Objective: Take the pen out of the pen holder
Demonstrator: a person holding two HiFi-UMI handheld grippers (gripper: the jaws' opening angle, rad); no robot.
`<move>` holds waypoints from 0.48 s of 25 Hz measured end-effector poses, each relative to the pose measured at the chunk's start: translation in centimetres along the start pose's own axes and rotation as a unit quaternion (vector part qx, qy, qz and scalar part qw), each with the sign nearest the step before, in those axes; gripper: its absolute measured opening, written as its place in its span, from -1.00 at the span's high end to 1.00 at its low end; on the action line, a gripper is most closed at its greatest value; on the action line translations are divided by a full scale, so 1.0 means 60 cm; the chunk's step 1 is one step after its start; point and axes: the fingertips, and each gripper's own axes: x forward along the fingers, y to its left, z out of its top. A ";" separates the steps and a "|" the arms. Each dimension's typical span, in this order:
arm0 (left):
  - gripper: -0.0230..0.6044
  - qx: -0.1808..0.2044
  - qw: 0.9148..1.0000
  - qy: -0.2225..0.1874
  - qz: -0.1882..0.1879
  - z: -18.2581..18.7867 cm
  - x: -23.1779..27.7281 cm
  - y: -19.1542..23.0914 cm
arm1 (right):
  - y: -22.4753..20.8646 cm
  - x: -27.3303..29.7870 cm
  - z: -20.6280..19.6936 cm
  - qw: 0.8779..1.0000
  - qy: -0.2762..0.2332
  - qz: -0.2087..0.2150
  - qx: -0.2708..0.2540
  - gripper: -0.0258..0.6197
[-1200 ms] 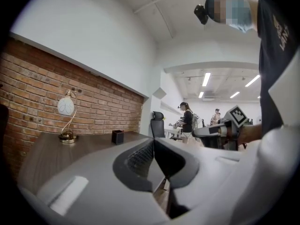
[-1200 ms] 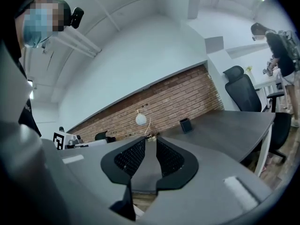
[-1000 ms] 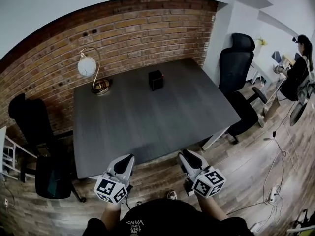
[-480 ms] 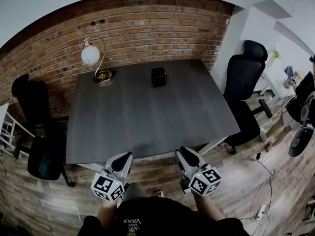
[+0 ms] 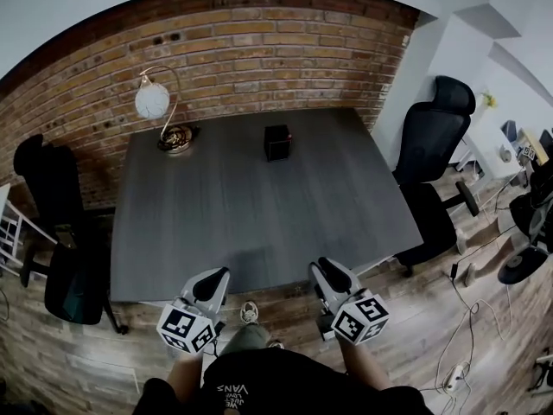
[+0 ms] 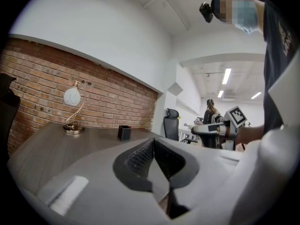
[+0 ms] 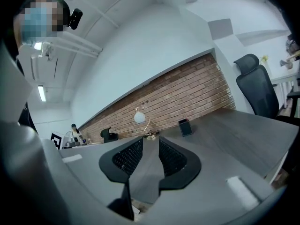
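Note:
A small black pen holder [image 5: 276, 142] stands on the far middle of the dark grey table [image 5: 259, 214], close to the brick wall. It also shows as the pen holder [image 6: 124, 132] in the left gripper view and the pen holder [image 7: 185, 127] in the right gripper view. It is too small for me to make out a pen in it. My left gripper [image 5: 212, 282] and right gripper [image 5: 328, 275] hover at the table's near edge, far from the holder. The left gripper [image 6: 153, 142] has its tips together and holds nothing. The right gripper [image 7: 150, 142] shows a gap and is empty.
A globe lamp [image 5: 152, 100] with a brass base [image 5: 175, 137] stands at the table's far left. Black office chairs sit at the left [image 5: 60, 232] and right [image 5: 436, 158]. Cables [image 5: 471, 344] trail over the wooden floor at the right. Another person [image 6: 211, 116] stands far off.
The head view has swung to face the table more squarely. Both grippers stay at the near edge, with their jaws as before.

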 end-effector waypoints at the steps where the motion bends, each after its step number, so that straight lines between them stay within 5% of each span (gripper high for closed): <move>1: 0.76 0.000 1.000 0.000 -0.002 0.004 0.013 0.009 | -0.005 0.009 0.006 1.000 -0.001 -0.003 -0.002 0.66; 12: 0.75 0.021 0.998 -0.018 -0.052 0.090 0.150 0.095 | -0.072 0.132 0.065 0.999 -0.017 -0.033 -0.007 0.66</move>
